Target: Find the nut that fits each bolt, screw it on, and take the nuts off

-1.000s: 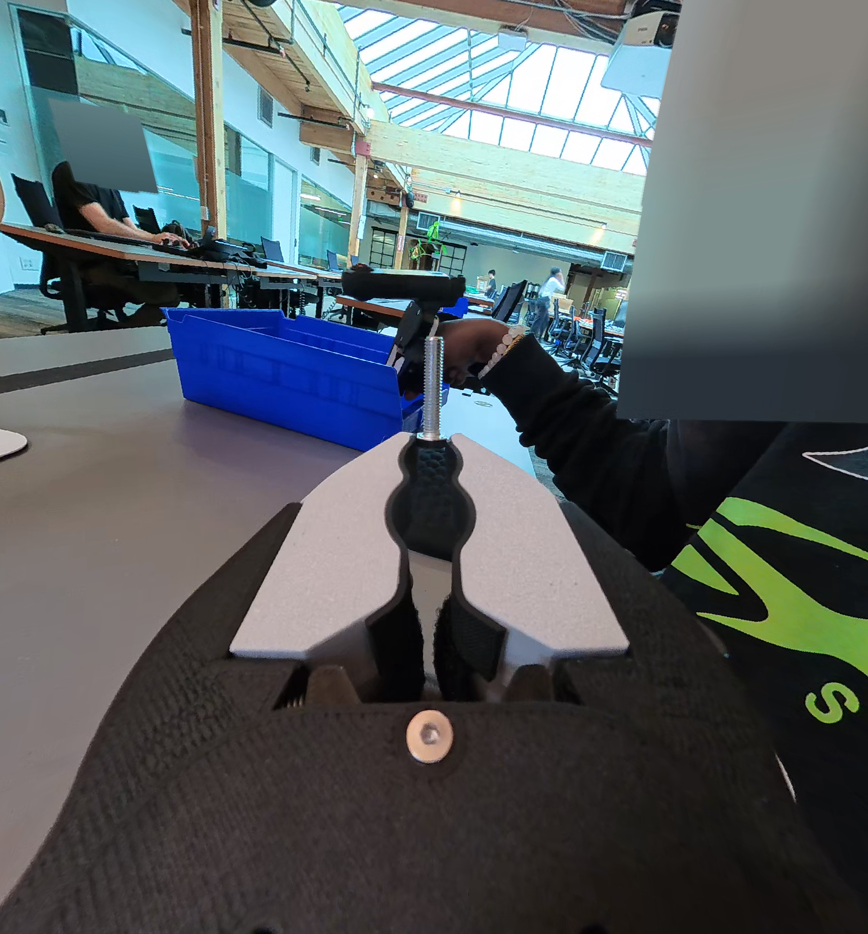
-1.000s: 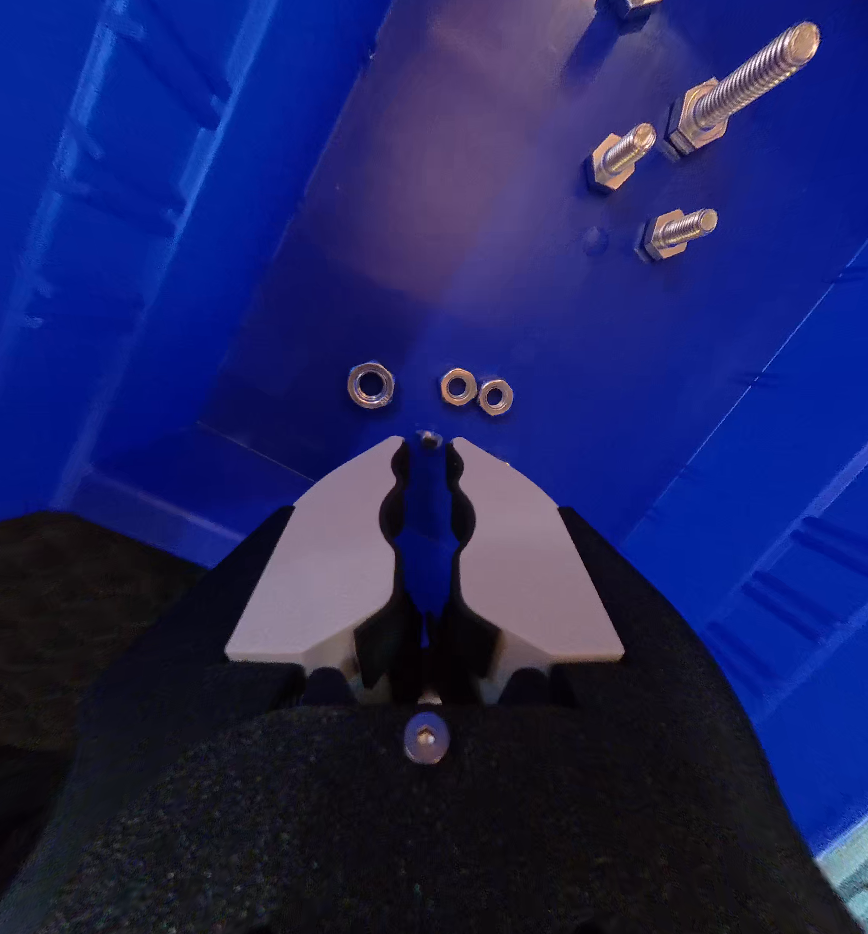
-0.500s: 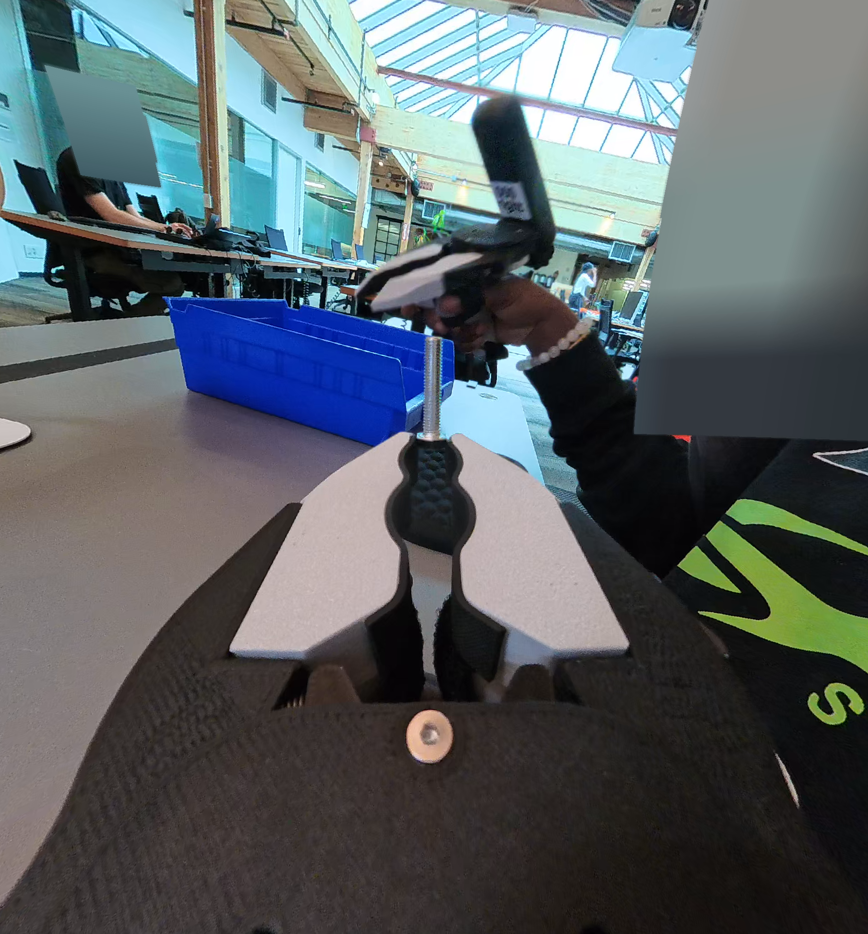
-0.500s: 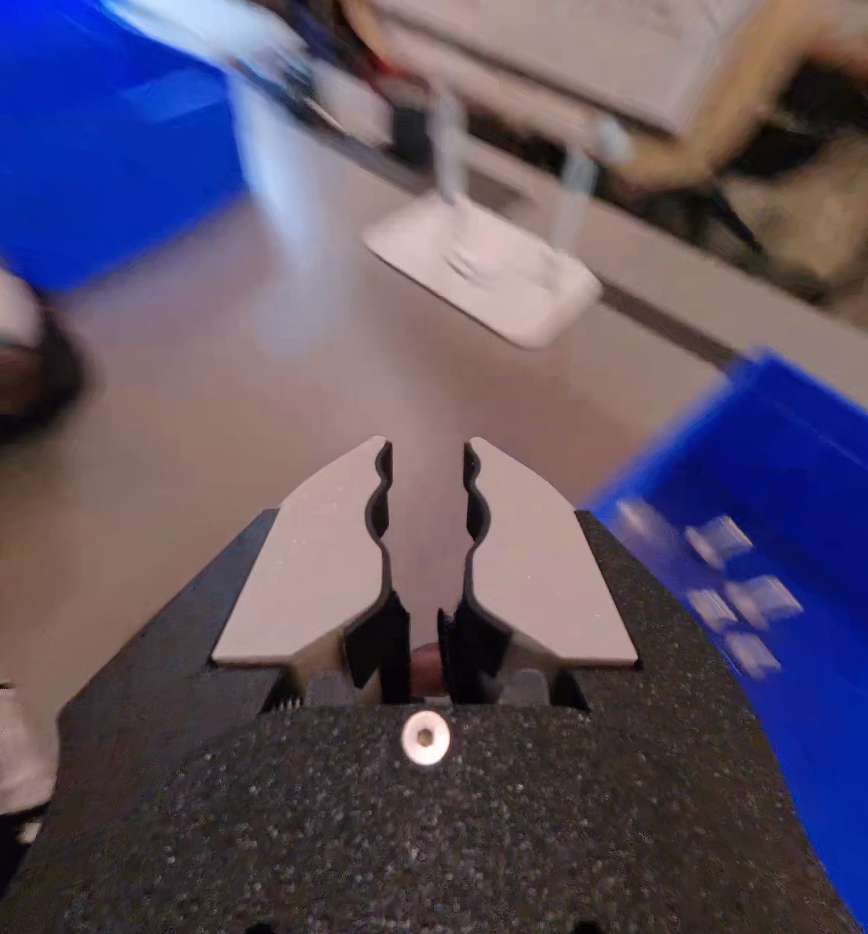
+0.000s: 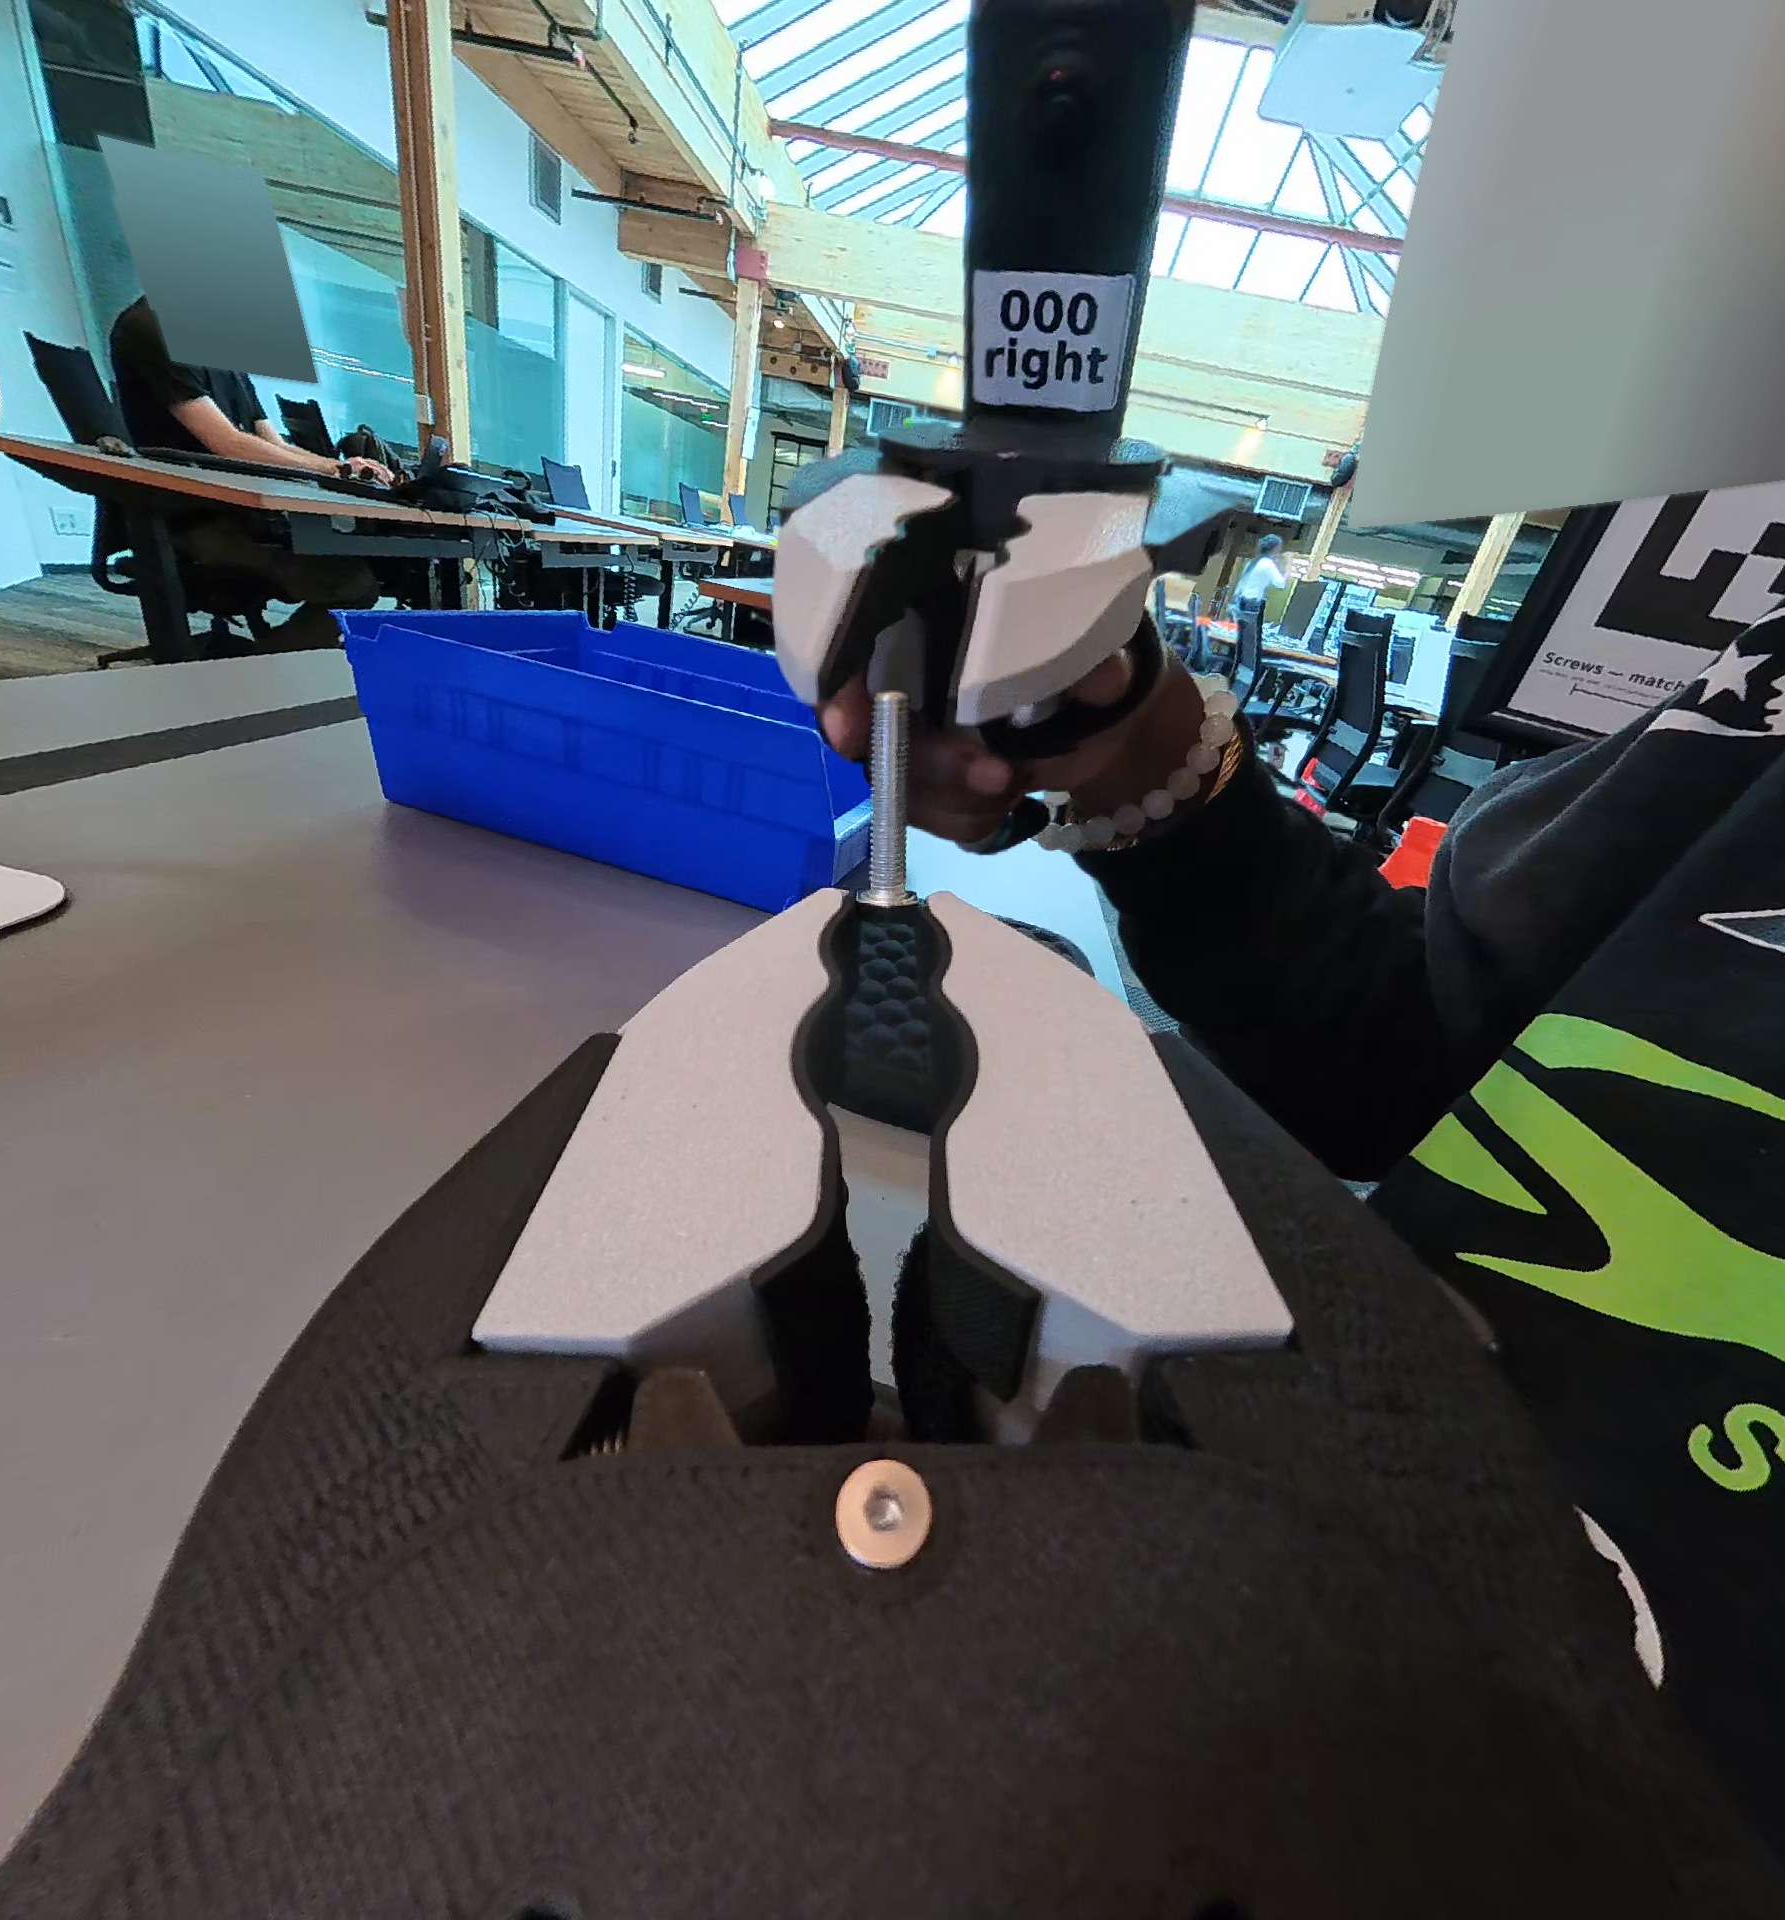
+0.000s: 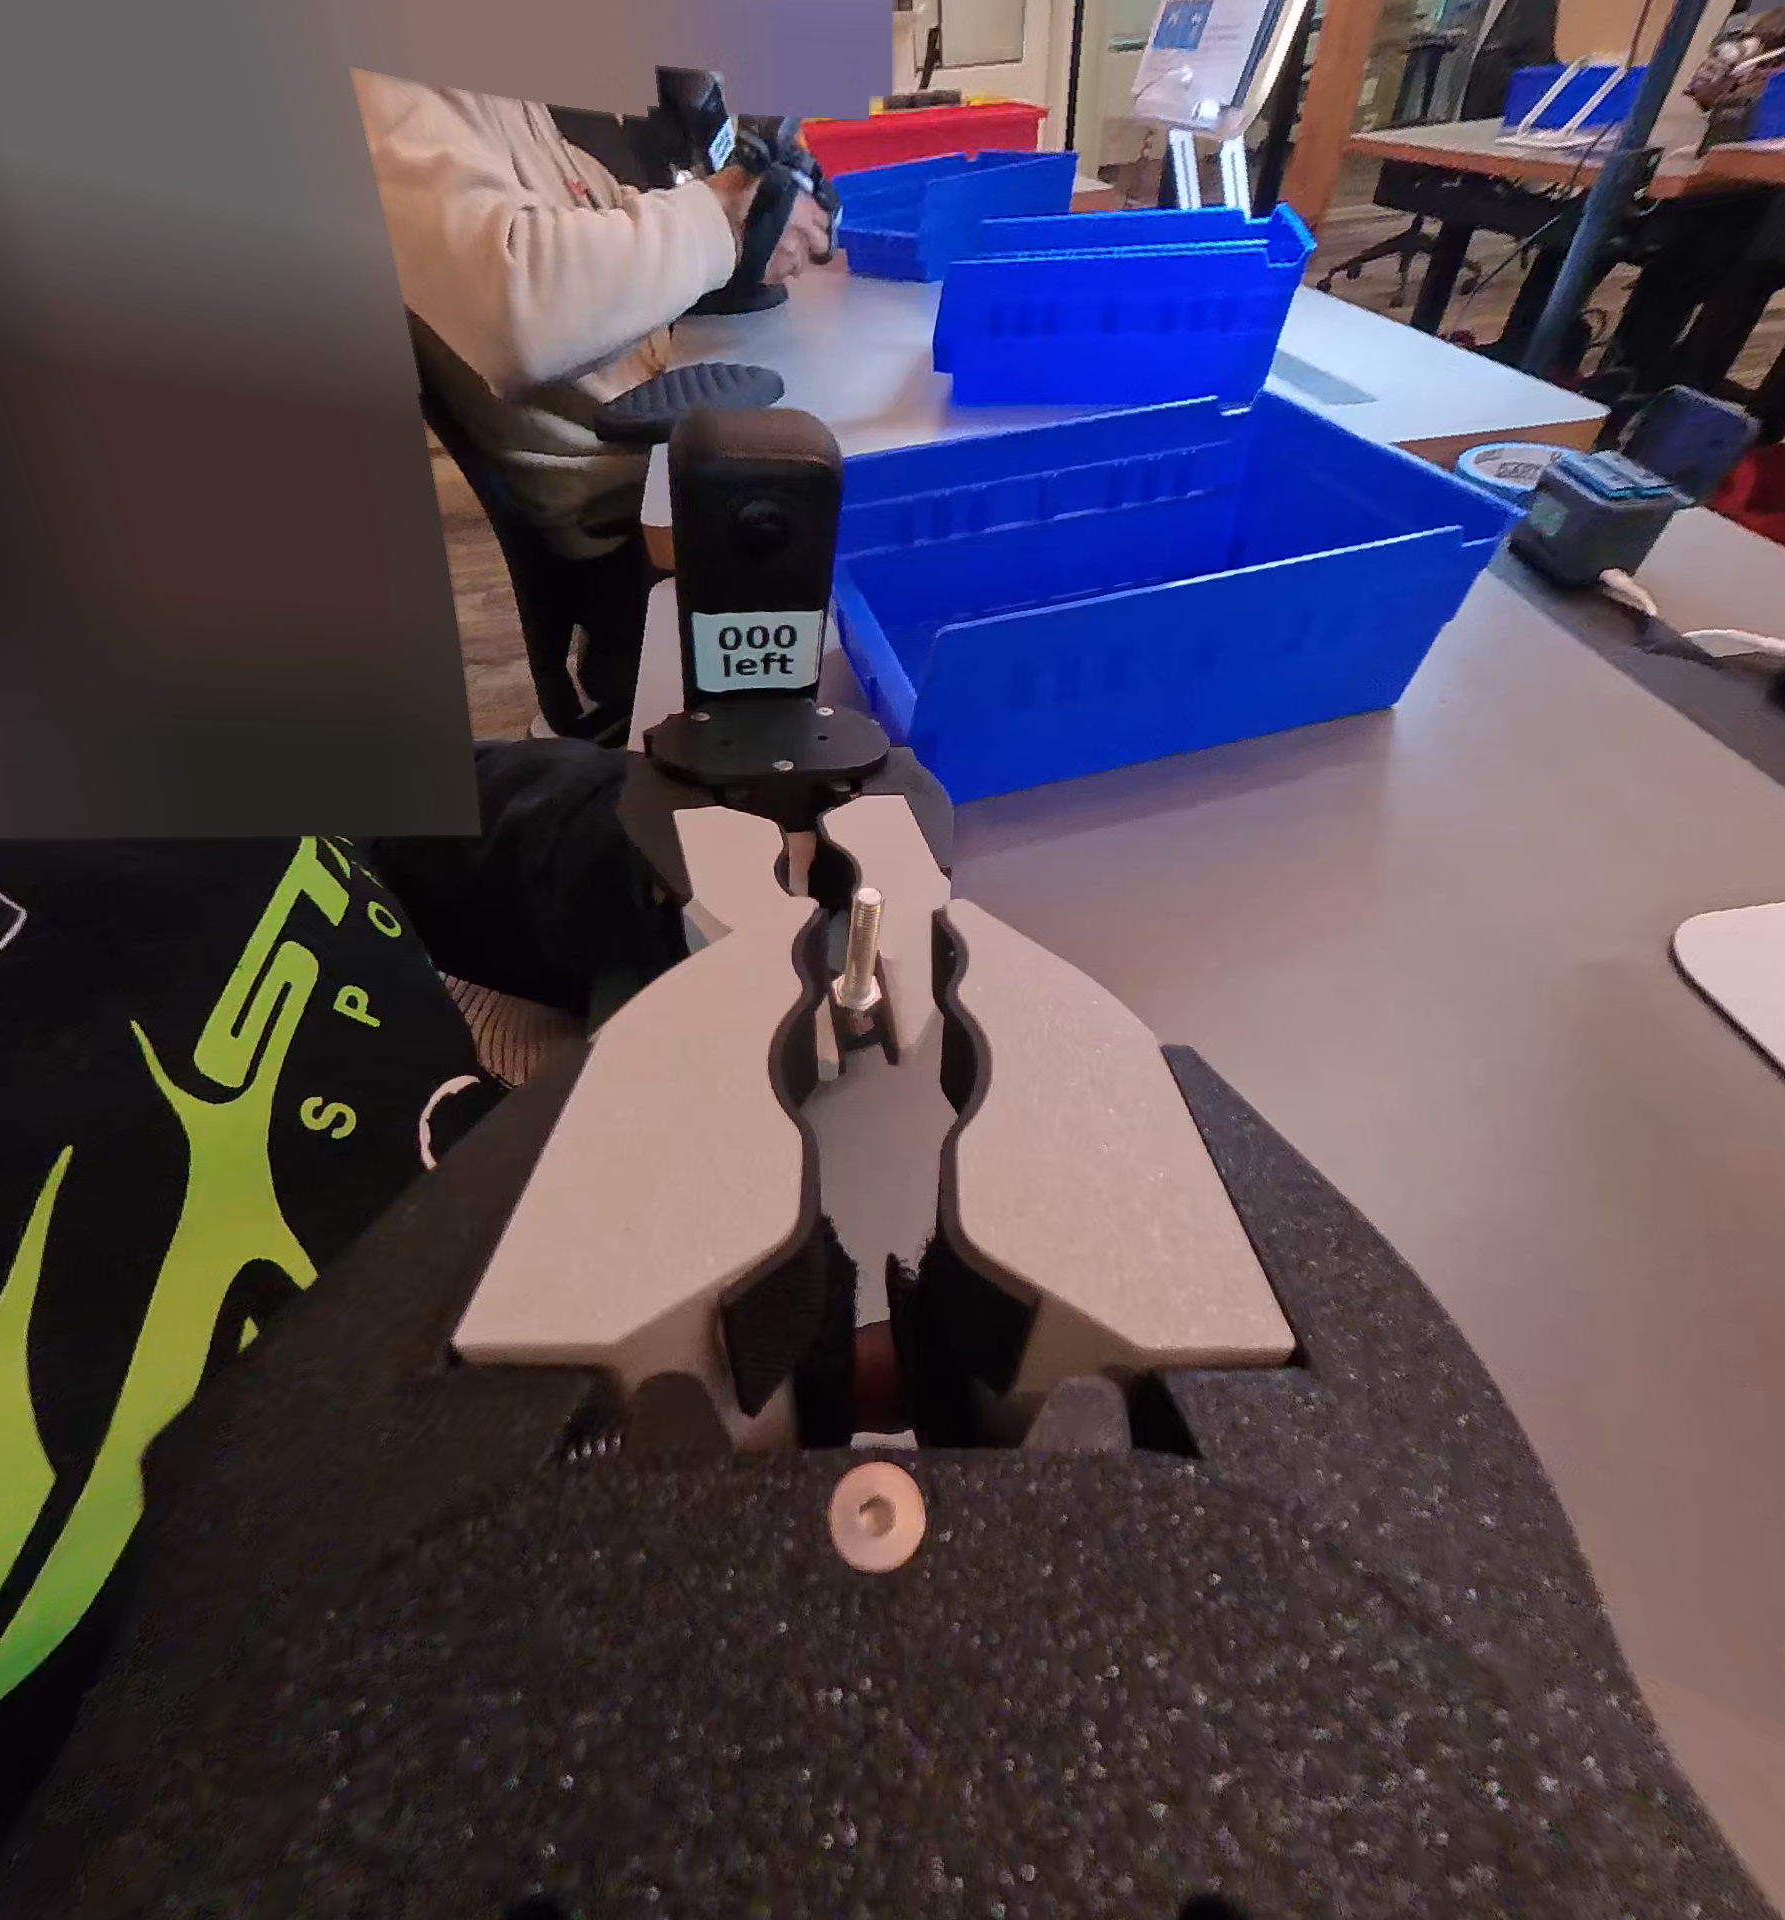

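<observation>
Left wrist view: at frame centre a bolt [image 5: 888,800] is pinched upright in the left gripper [image 5: 886,914] jaws; the right gripper [image 5: 909,665], jaws spread, is poised above its tip, whether with a nut cannot be told; threading likely demands alignment.

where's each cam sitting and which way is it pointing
Left wrist view: sits on the left gripper, looking along its shut fingers at the upright bolt, the right gripper above it, a sleeve.
Right wrist view: sits on the right gripper, facing back at the left gripper.
Shared: bolt, blue bin, grey table.
</observation>
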A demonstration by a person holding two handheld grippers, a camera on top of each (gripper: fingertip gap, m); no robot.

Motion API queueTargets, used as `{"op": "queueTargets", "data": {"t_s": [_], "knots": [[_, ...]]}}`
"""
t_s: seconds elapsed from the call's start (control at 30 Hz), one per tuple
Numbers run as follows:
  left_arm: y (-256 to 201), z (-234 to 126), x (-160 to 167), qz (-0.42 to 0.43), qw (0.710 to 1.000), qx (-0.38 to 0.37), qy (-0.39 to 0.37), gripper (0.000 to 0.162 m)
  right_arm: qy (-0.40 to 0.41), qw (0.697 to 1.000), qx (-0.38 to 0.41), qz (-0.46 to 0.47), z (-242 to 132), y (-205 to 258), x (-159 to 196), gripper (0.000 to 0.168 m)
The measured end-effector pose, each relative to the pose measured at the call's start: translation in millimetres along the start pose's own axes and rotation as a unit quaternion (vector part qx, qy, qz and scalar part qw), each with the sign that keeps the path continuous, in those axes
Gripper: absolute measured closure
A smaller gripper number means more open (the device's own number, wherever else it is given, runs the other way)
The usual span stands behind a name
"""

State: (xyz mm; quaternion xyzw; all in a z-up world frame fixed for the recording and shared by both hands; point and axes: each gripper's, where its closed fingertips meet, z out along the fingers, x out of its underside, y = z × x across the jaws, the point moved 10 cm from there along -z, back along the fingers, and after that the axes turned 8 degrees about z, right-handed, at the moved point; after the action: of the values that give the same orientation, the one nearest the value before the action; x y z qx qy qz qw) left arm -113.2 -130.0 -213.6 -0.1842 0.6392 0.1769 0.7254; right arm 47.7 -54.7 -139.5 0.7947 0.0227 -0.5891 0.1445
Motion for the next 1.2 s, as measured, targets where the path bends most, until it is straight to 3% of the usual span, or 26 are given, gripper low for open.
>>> {"op": "queueTargets", "data": {"t_s": [0.27, 0.4, 0.5, 0.63, 0.8, 0.9, 1.2], "knots": [[-1, 1, 0, 0.006, 1.000, 0.001, 0.003, 0.152, -0.003, 1.000, -0.014, -0.001, 4, 0, 1, 0.163], [-1, 3, 0, 0.011, 1.000, -0.005, 0.011, 0.123, -0.019, 0.999, 0.029, -0.010, -16, -3, -7, 0.163], [-2, 6, 1, 0.018, 1.000, -0.010, 0.024, 0.109, -0.029, 0.989, 0.146, -0.020, -56, -16, -16, 0.162], [-3, 6, 1, 0.023, 0.999, -0.012, 0.024, 0.107, -0.050, 0.941, 0.335, 0.000, -127, -44, -19, 0.163], [-2, 5, 1, 0.018, 1.000, -0.016, 0.019, 0.107, -0.055, 0.871, 0.484, 0.066, -192, -81, 5, 0.162], [-1, 5, 1, 0.018, 1.000, -0.018, 0.019, 0.107, -0.039, 0.835, 0.536, 0.117, -214, -102, 31, 0.163], [-1, 4, 1, 0.013, 1.000, -0.021, 0.015, 0.107, 0.090, 0.777, 0.577, 0.235, -226, -147, 102, 0.162]]}}
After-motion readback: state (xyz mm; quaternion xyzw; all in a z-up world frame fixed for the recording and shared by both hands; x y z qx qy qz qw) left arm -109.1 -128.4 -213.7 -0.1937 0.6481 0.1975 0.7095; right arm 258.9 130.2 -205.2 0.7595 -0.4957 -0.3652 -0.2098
